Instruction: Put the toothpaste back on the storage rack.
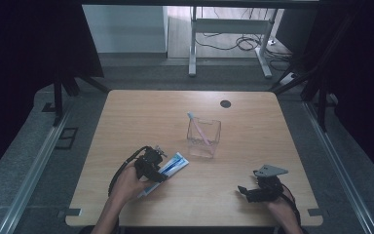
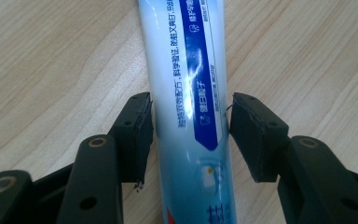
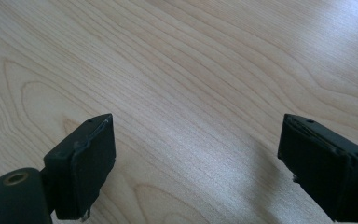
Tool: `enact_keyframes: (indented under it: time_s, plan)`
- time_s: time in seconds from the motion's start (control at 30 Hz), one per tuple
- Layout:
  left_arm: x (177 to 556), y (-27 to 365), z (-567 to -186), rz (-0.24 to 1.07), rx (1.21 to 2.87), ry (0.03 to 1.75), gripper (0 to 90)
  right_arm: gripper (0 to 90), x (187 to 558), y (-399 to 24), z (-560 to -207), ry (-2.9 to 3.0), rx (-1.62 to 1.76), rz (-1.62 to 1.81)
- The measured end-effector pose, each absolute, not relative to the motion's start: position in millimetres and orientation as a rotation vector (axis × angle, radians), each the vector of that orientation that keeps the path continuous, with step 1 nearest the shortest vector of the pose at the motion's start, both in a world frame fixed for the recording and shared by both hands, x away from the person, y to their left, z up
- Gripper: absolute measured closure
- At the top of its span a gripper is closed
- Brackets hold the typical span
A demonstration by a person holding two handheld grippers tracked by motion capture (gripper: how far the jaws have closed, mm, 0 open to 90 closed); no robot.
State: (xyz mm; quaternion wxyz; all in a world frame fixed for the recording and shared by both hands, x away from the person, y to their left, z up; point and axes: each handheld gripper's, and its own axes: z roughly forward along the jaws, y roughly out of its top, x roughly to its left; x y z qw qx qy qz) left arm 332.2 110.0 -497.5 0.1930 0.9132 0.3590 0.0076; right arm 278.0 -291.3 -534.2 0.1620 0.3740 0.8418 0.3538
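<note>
A white and blue toothpaste tube (image 1: 174, 165) lies flat on the wooden table (image 1: 136, 112), near its front left. My left gripper (image 1: 158, 165) is over the tube's middle. In the left gripper view the tube (image 2: 186, 70) runs up between the two black pads (image 2: 137, 135); one pad is at its edge and the other stands a sliver off it, so the gripper (image 2: 190, 135) is open around it. My right gripper (image 1: 244, 191) rests near the front right edge, open, with bare wood between its jaws (image 3: 196, 163). A clear square holder (image 1: 203, 141) stands mid-table with a pink toothbrush (image 1: 198, 127) in it.
A small black round disc (image 1: 225, 104) sits in the tabletop near the far edge. Dark curtains hang at both sides. A white table frame (image 1: 193, 44) and loose cables (image 1: 246, 43) lie on the floor beyond the table.
</note>
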Motion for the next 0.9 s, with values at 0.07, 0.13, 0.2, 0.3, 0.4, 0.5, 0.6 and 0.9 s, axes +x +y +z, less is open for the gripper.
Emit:
enact_keyframes:
  time_s: [0.07, 0.13, 0.2, 0.3, 0.4, 0.5, 0.6, 0.9]
  plan:
    - [333.8, 107.4, -499.8, 0.011, 2.57, 1.022, 48.1, 11.5, 278.0, -291.5, -534.2, 2.401, 1.066, 1.01]
    - [335.8, 105.5, -501.7, 0.006, 2.583, 1.023, 47.5, 11.5, 277.9, -291.1, -534.3, 2.403, 1.066, 1.009]
    - [336.7, 103.9, -503.0, 0.003, 2.586, 1.033, 47.4, 11.5, 277.9, -290.8, -534.4, 2.404, 1.063, 1.006]
    - [338.2, 101.7, -504.8, 0.0, 2.596, 1.045, 47.7, 11.5, 277.9, -290.9, -534.4, 2.404, 1.063, 1.008]
    - [338.4, 99.9, -504.9, -0.004, 2.6, 1.062, 50.1, 11.6, 277.9, -291.2, -534.2, 2.402, 1.065, 1.007]
    - [337.5, 101.3, -501.6, 0.002, 2.591, 1.063, 59.1, 11.6, 277.8, -291.6, -533.8, 2.398, 1.063, 1.007]
    - [335.9, 103.2, -499.4, 0.008, 2.576, 1.059, 65.9, 11.6, 277.8, -291.6, -534.0, 2.399, 1.062, 1.008]
    - [332.8, 109.7, -495.3, 0.019, 2.527, 1.063, 71.5, 11.6, 278.0, -291.6, -534.2, 2.399, 1.067, 1.012]
